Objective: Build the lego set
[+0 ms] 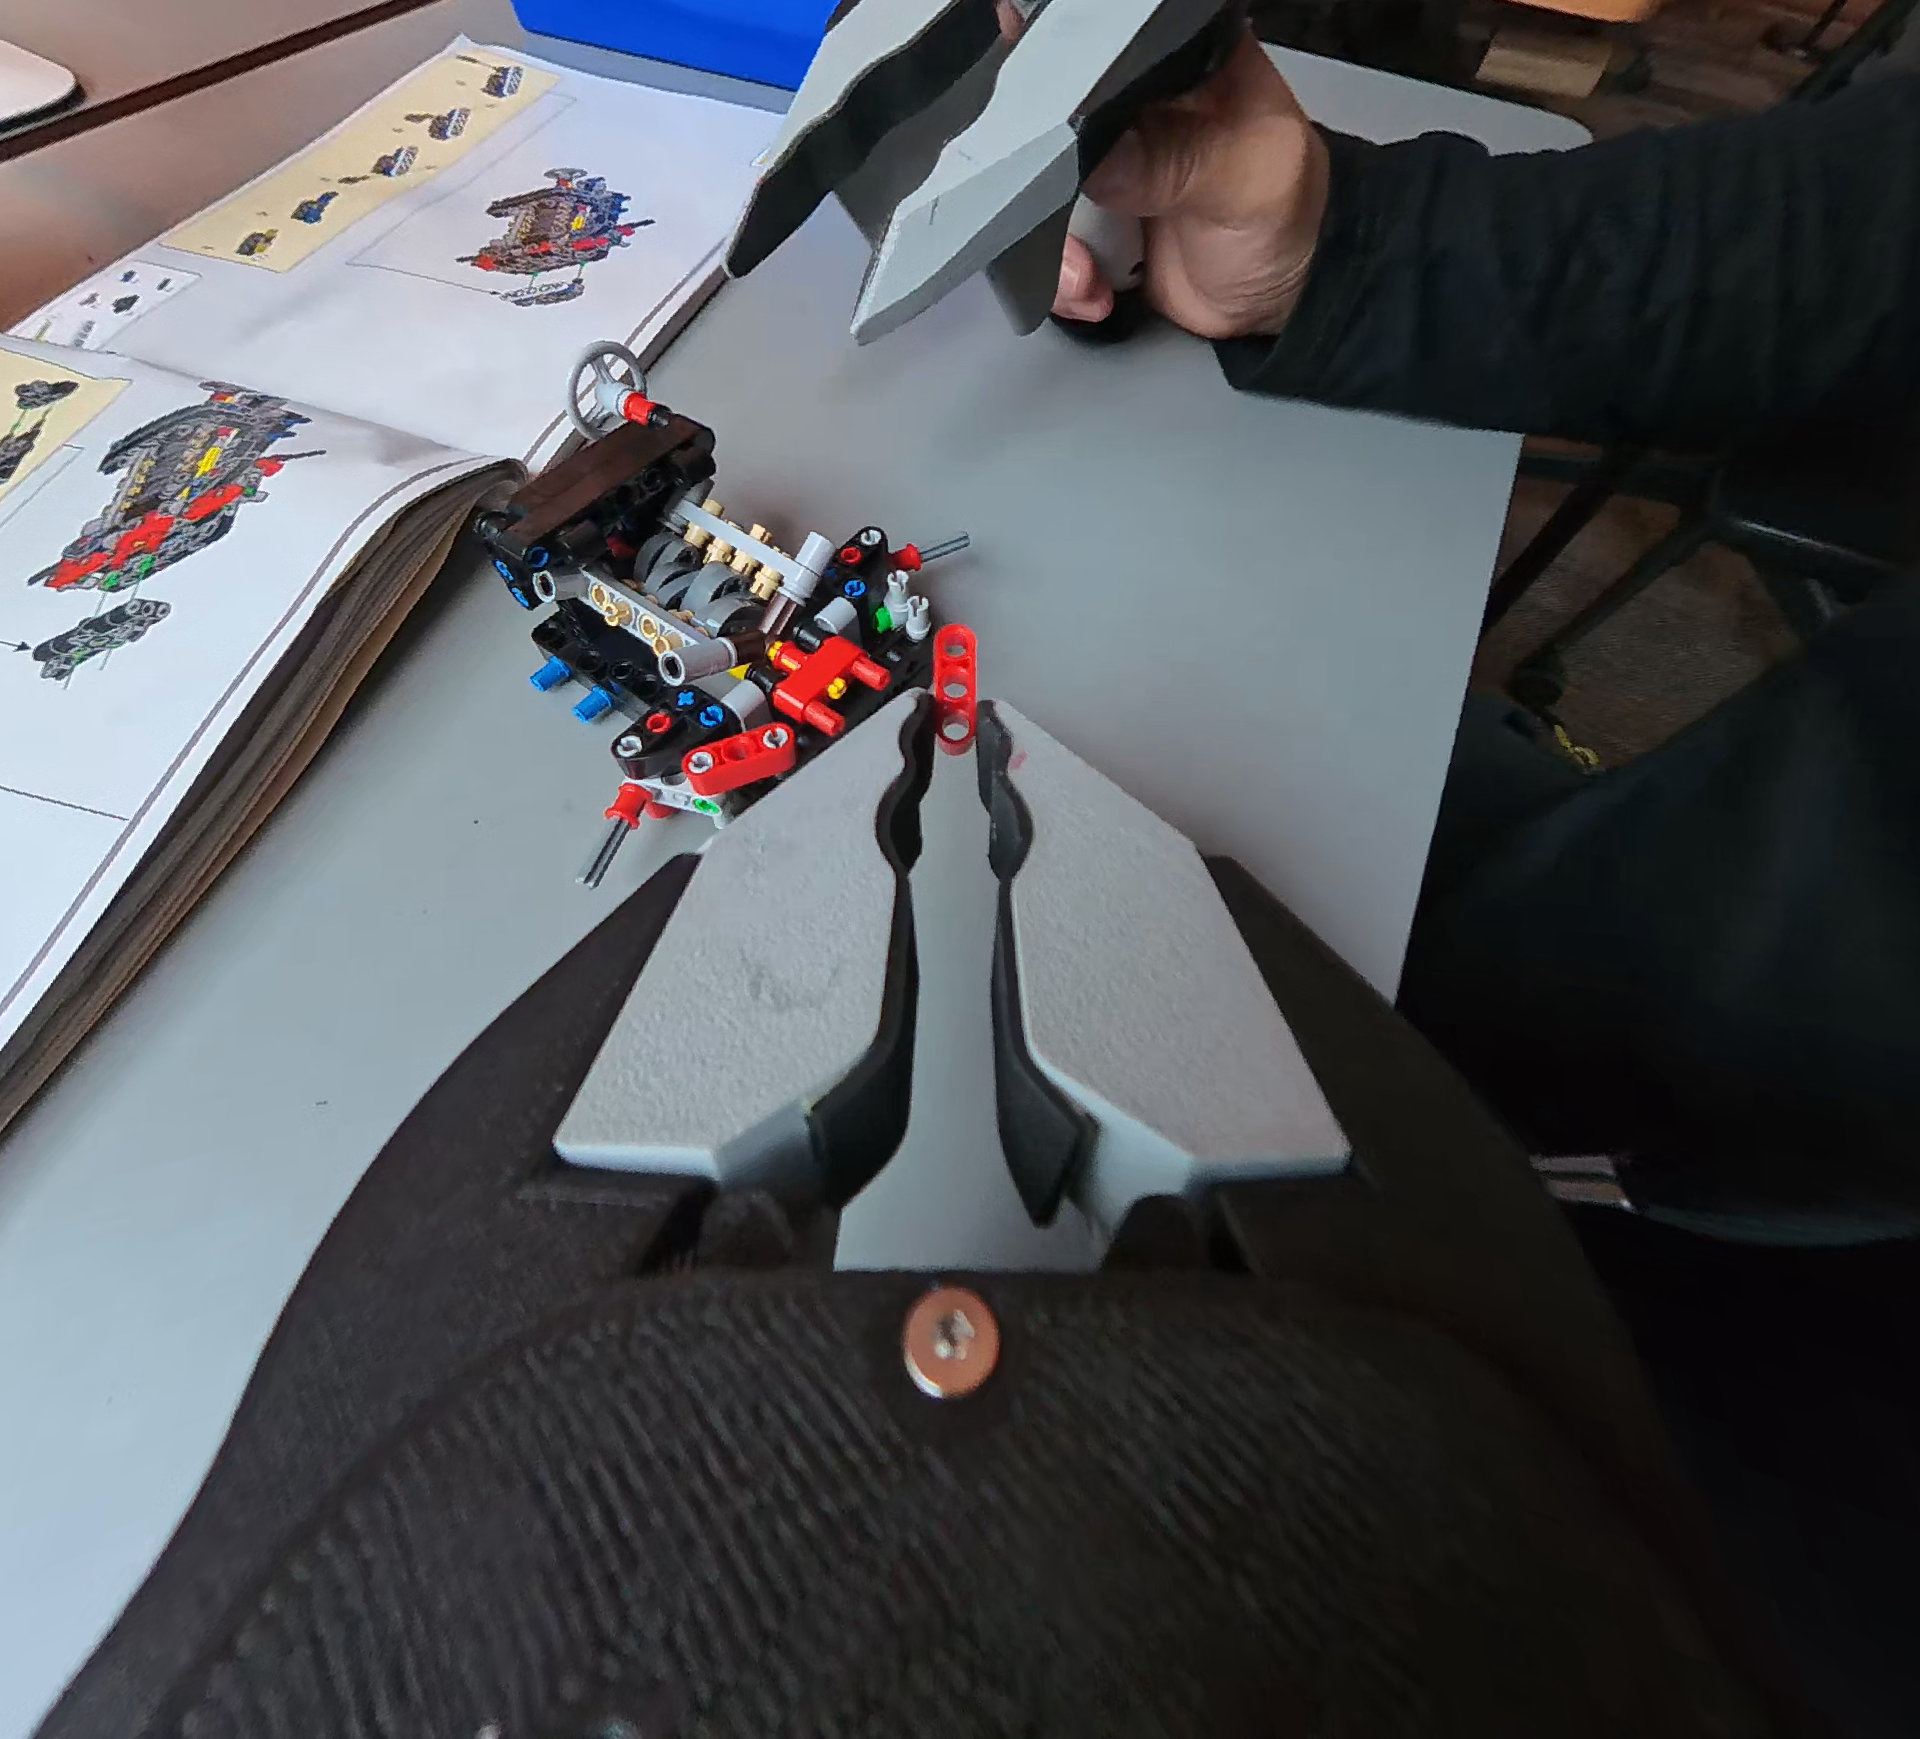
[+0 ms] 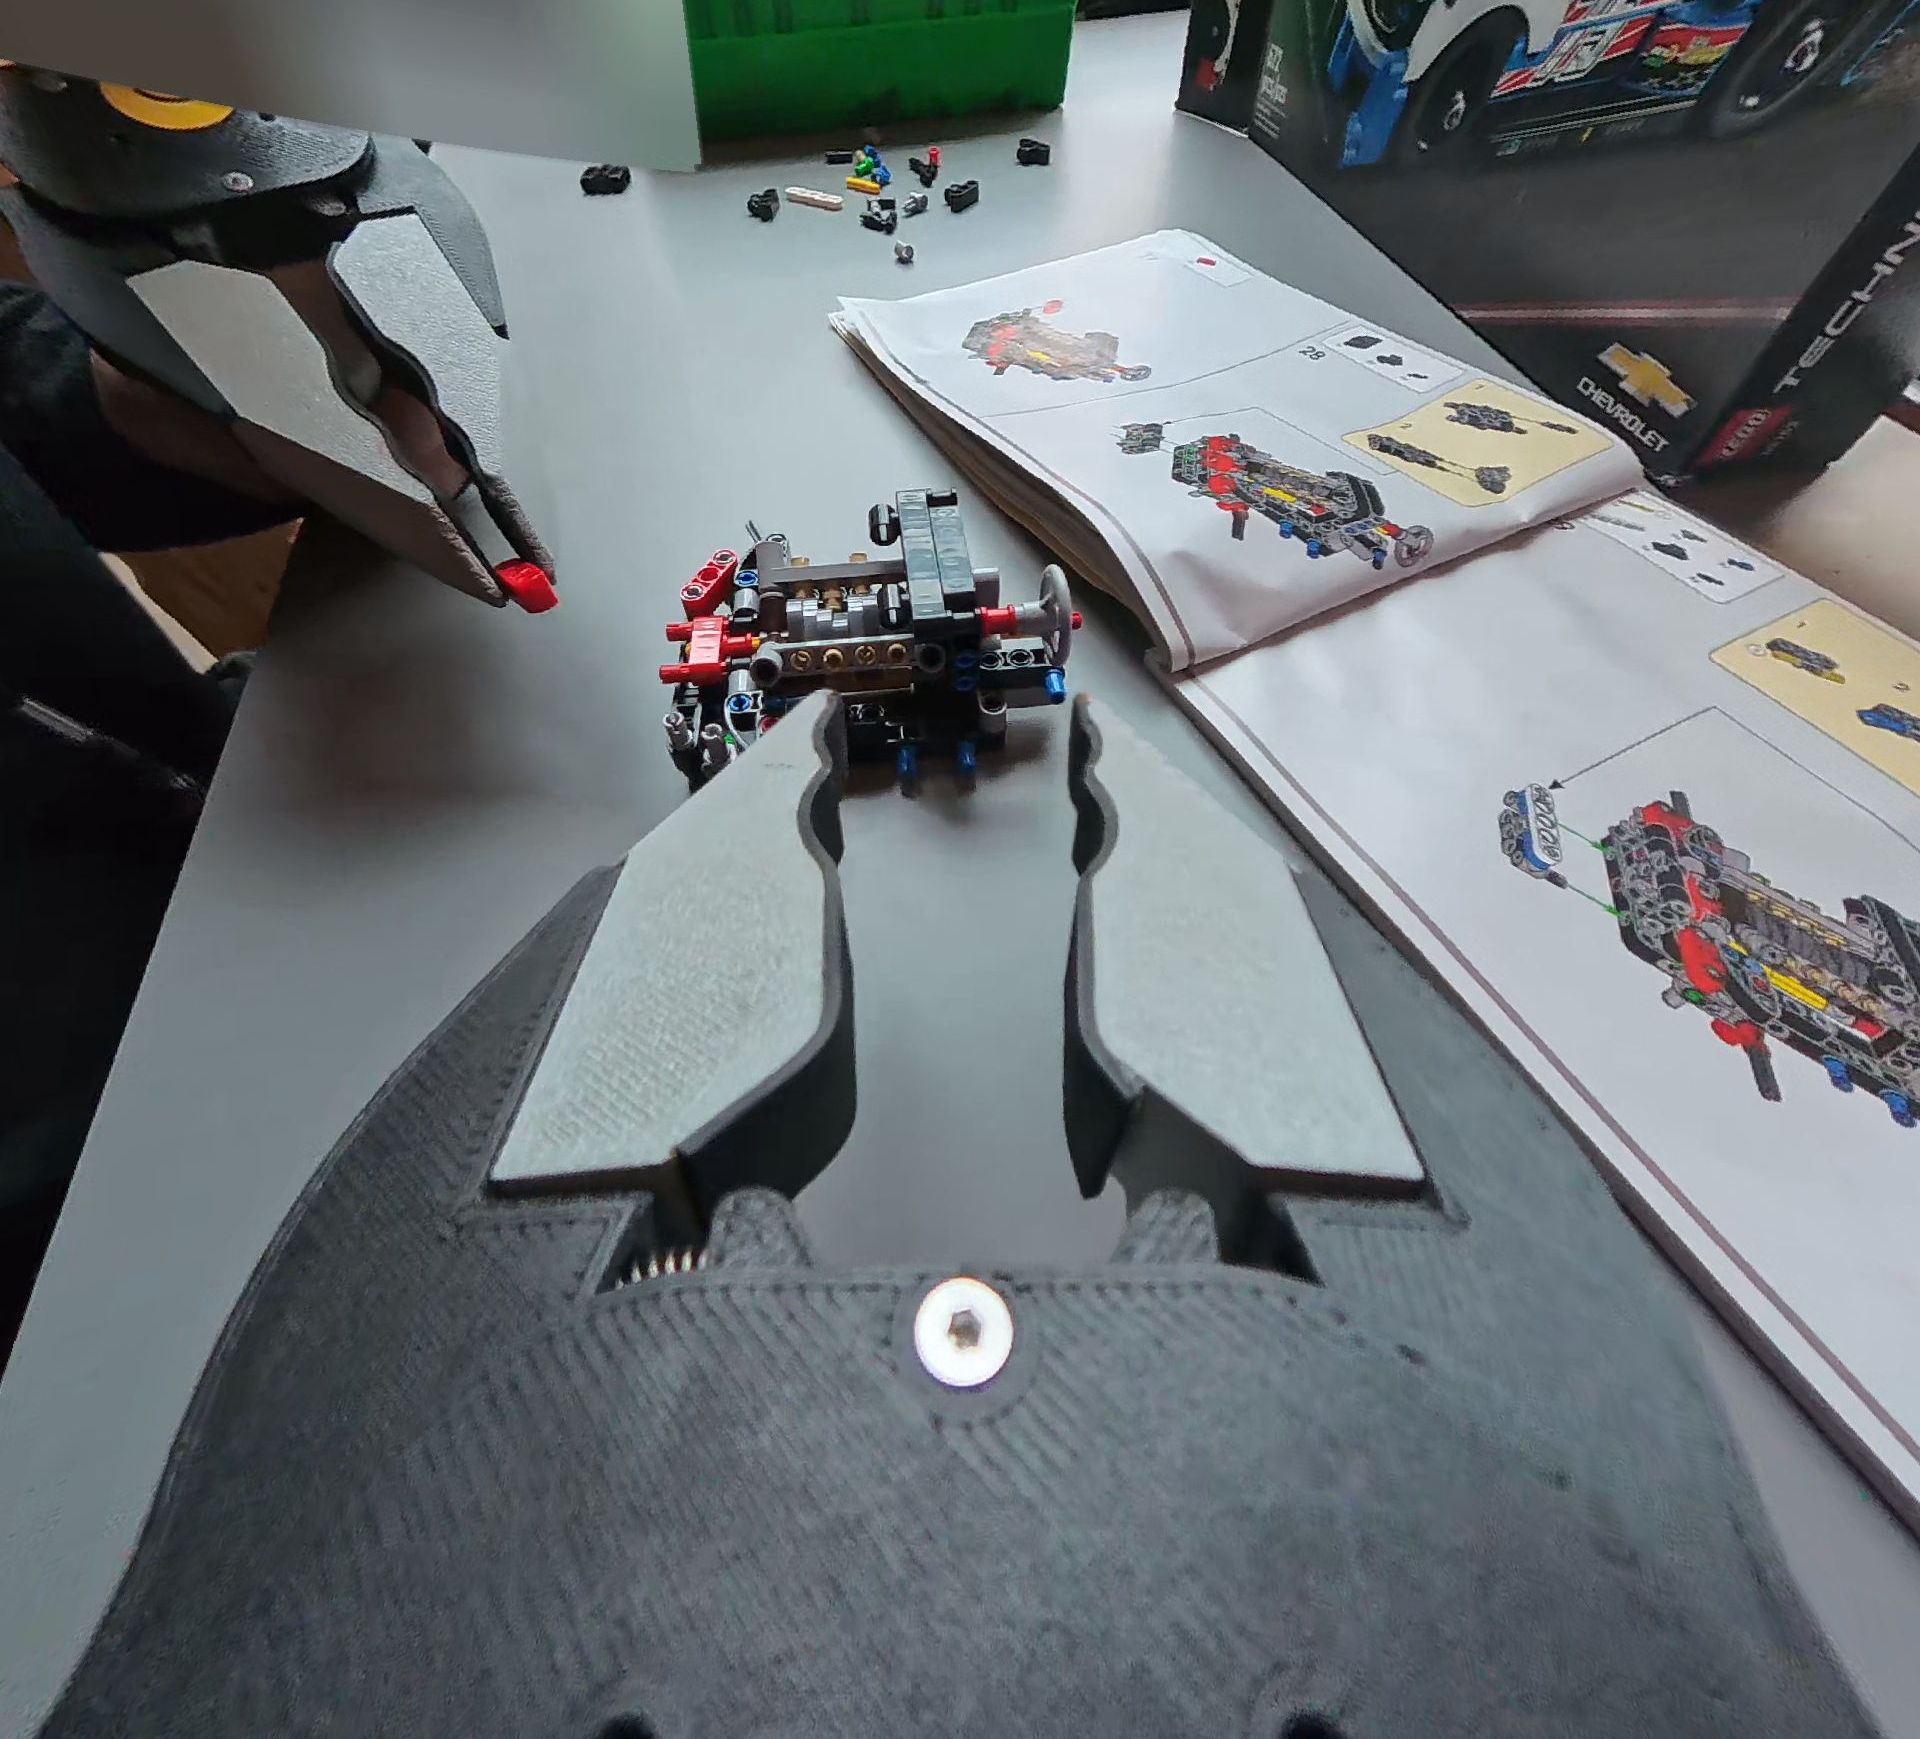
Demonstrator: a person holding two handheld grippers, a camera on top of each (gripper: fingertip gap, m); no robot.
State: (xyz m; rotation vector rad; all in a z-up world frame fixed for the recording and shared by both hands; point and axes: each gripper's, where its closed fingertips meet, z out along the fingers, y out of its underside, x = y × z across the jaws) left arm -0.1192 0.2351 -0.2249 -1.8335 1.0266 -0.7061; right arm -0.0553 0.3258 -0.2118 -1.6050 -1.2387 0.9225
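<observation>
While my left gripper [image 1: 951, 718] pinches the small red beam [image 1: 954, 681] at its tips, my right gripper [image 2: 951, 723] hangs wide open, empty, over the half-built chassis [image 2: 862, 640] on the grey table [image 2: 623, 401].

I'd steady the chassis with the right first, then bring the beam in square to its pins. Only the right wrist view shows the loose parts [image 2: 883, 193] by the green bin [image 2: 883, 16]; the left view alone shows the beam's holes.

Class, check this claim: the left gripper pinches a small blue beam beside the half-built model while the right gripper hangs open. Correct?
Not quite: the small holed plastic beam is red, not blue, as both wrist views show. The left gripper pinches it beside the half-built brick model, and the right gripper hangs open.
</observation>
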